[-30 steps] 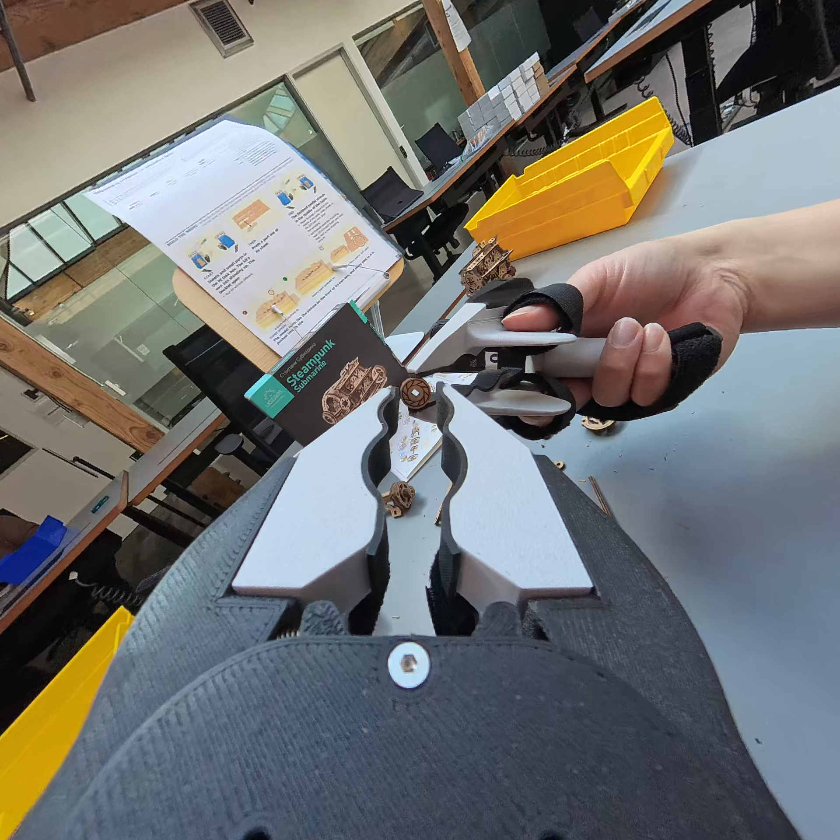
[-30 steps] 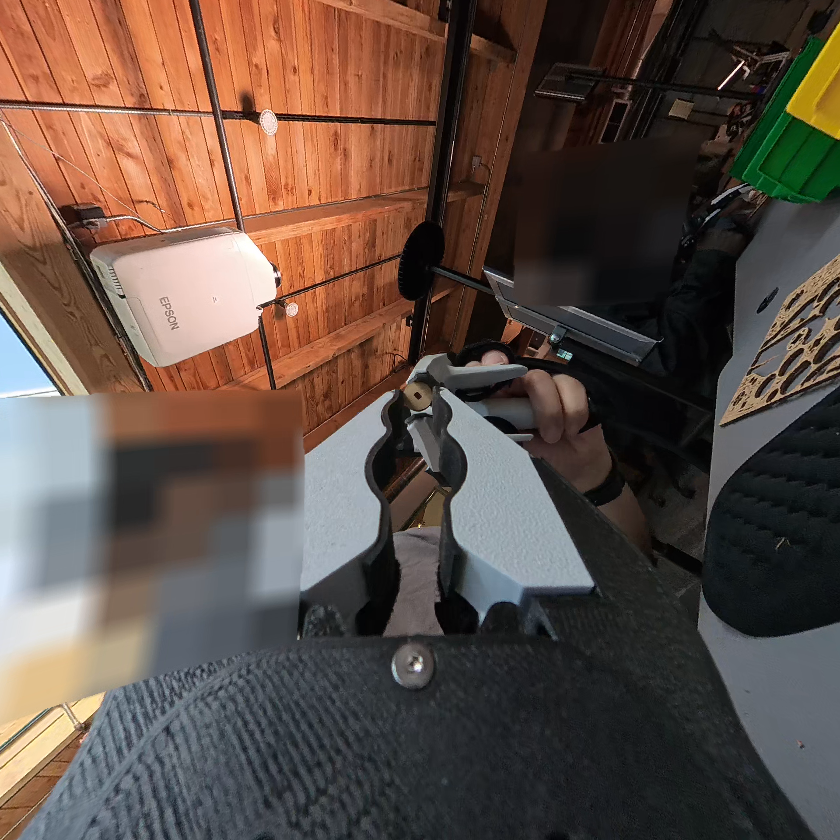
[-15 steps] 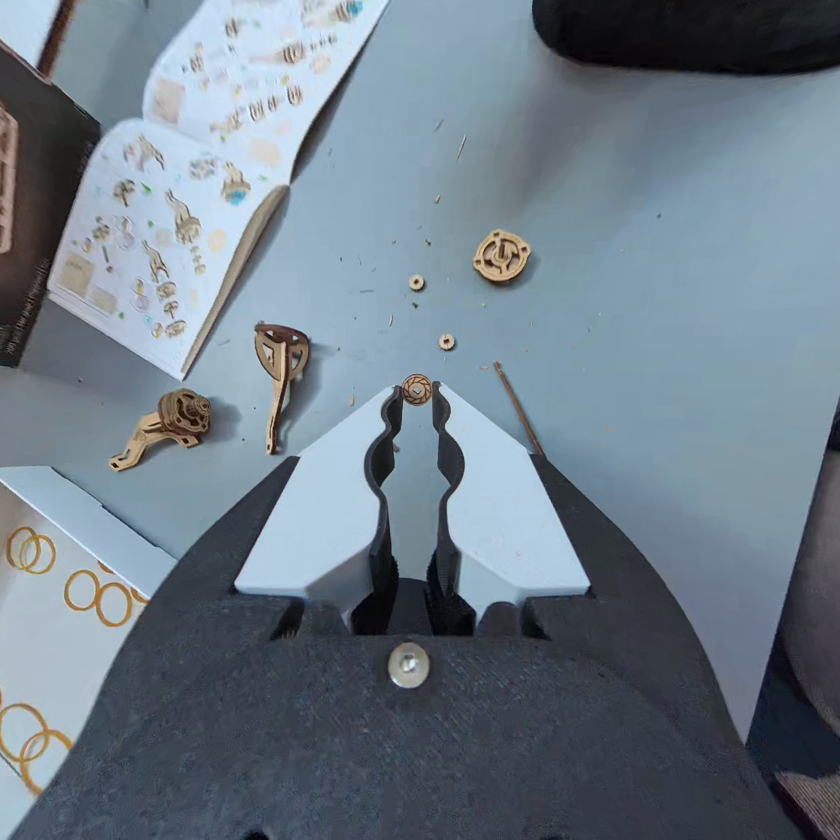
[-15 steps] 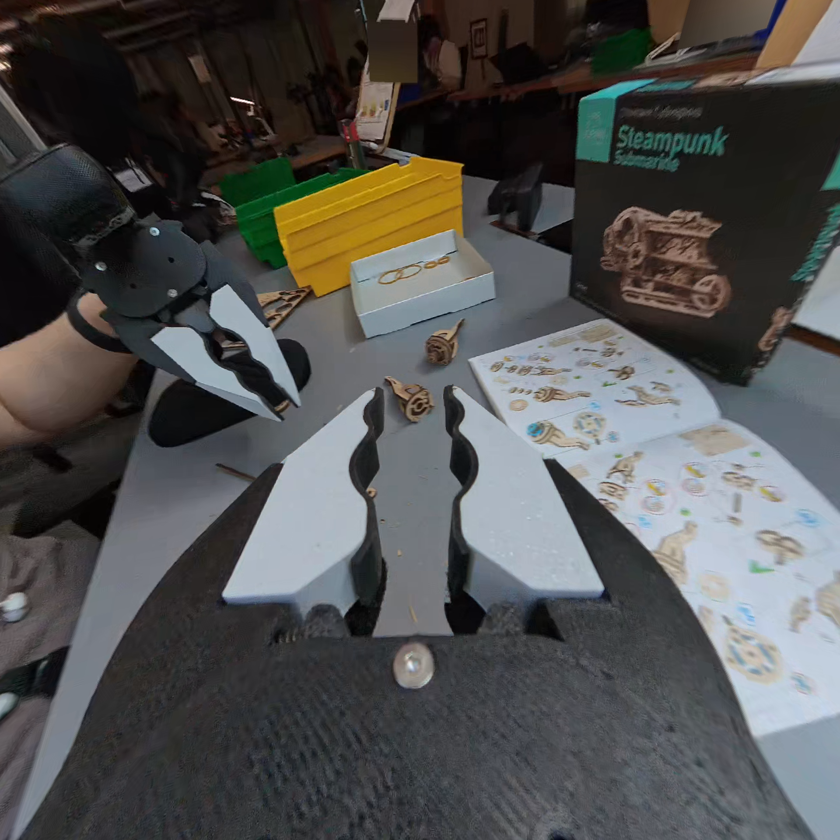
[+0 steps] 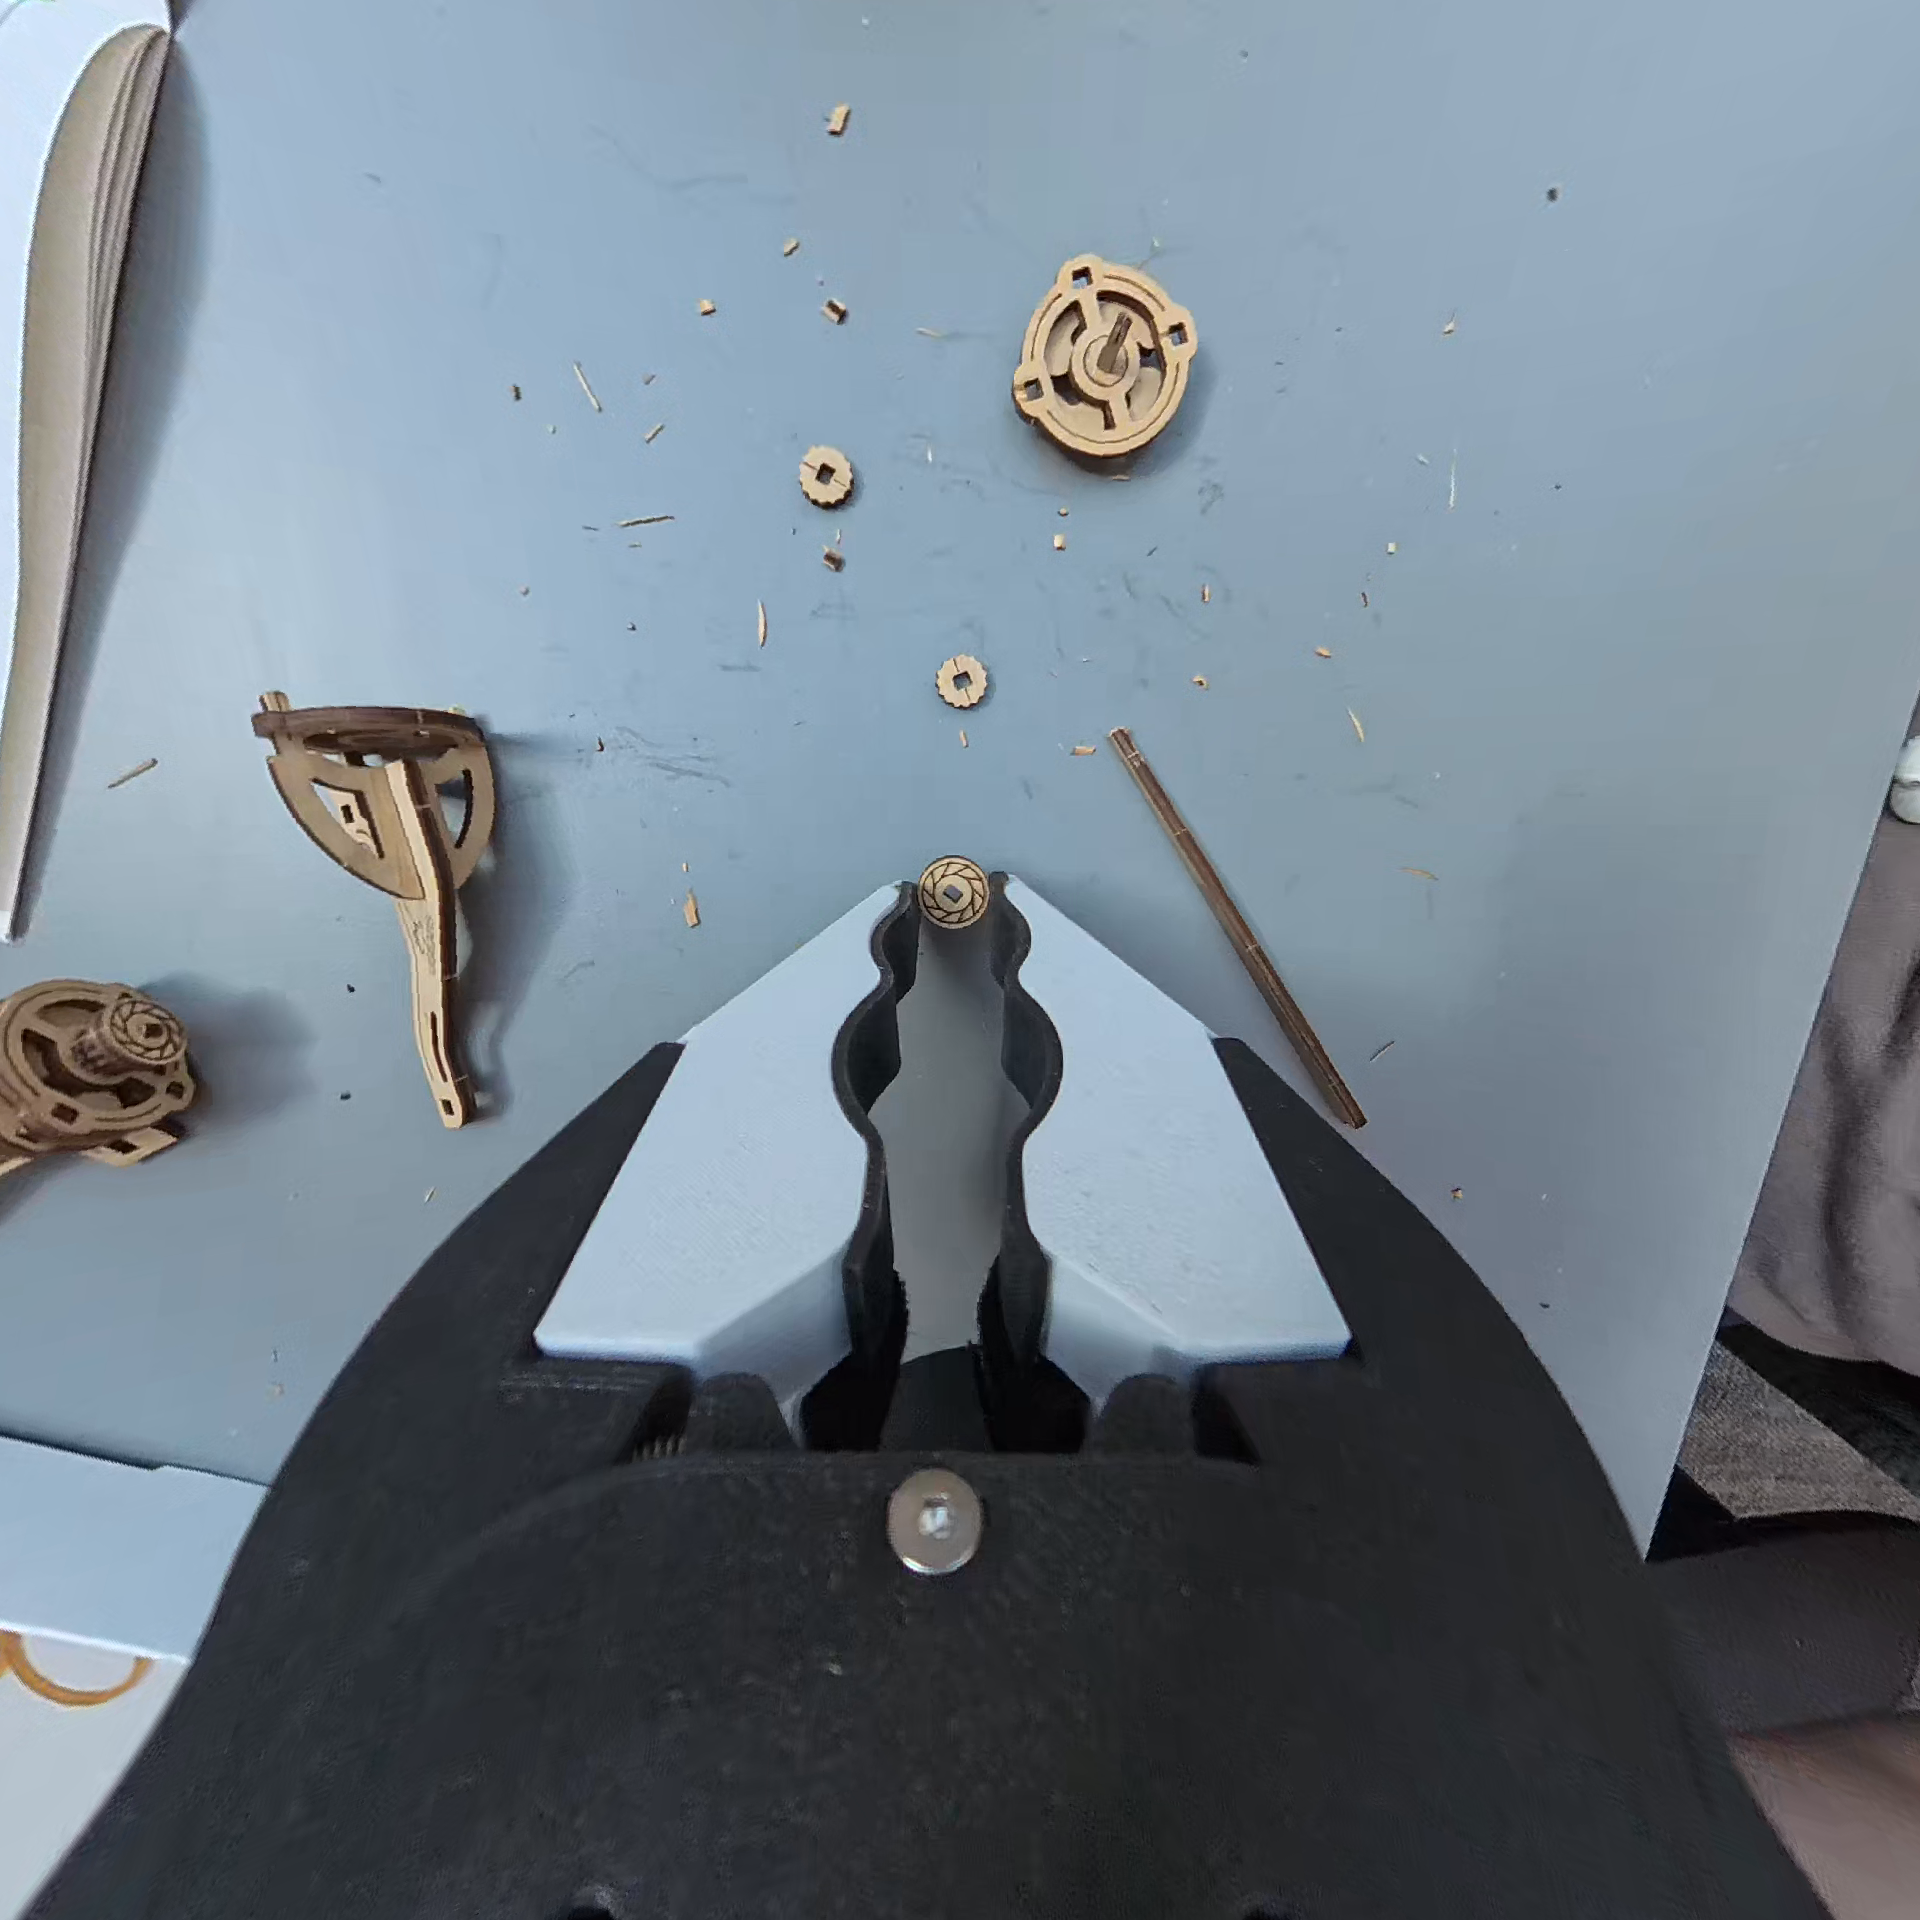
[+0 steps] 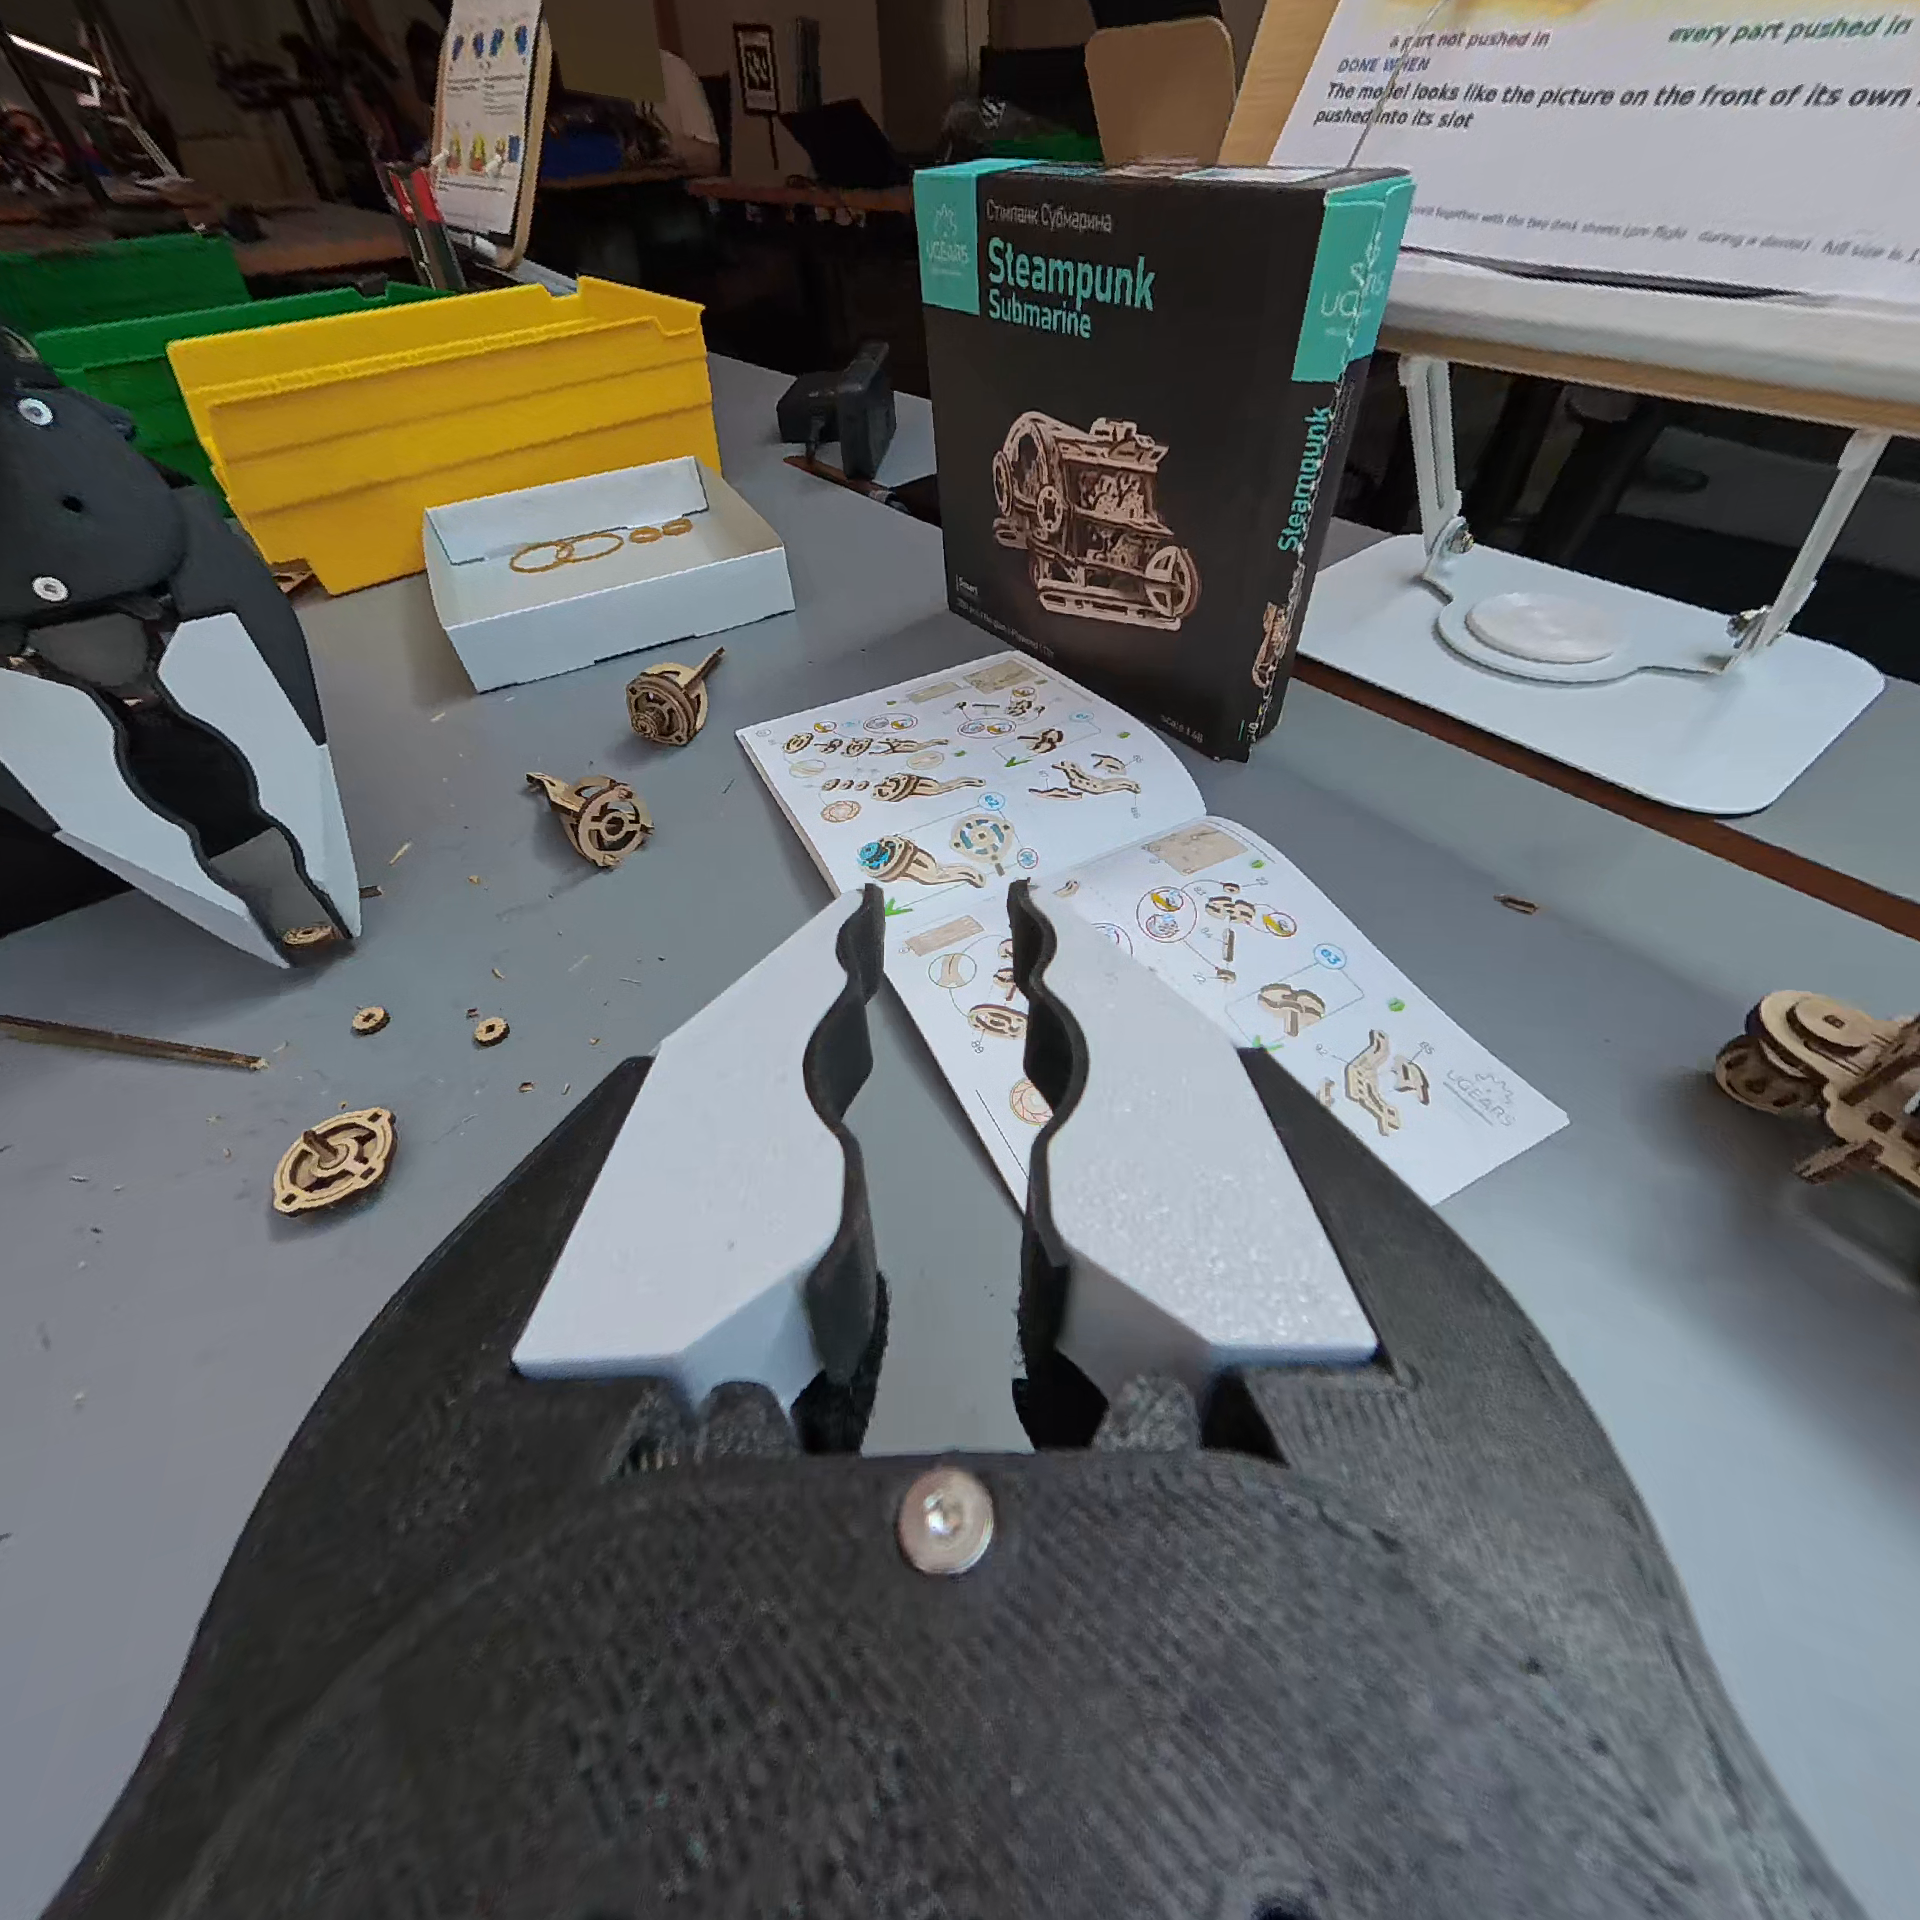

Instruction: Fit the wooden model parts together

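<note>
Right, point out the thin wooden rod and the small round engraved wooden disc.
thin wooden rod (image 5: 1236, 928), left wrist view, mid-length of its shaft.
small round engraved wooden disc (image 5: 953, 891), left wrist view, its face beside the square hole.

Small disc (image 5: 953, 891), ring part (image 5: 1103, 358) and thin rod (image 5: 1234, 925): pale laser-cut wood, dark scorched edges. Table (image 5: 1455, 520): smooth matt grey, dusted with wood splinters. Gripper shell (image 6: 935, 1714): rough black printed plastic; fingers (image 6: 717, 1174) matt, grainy pale grey. Booklet (image 6: 1143, 935): printed paper.
</note>
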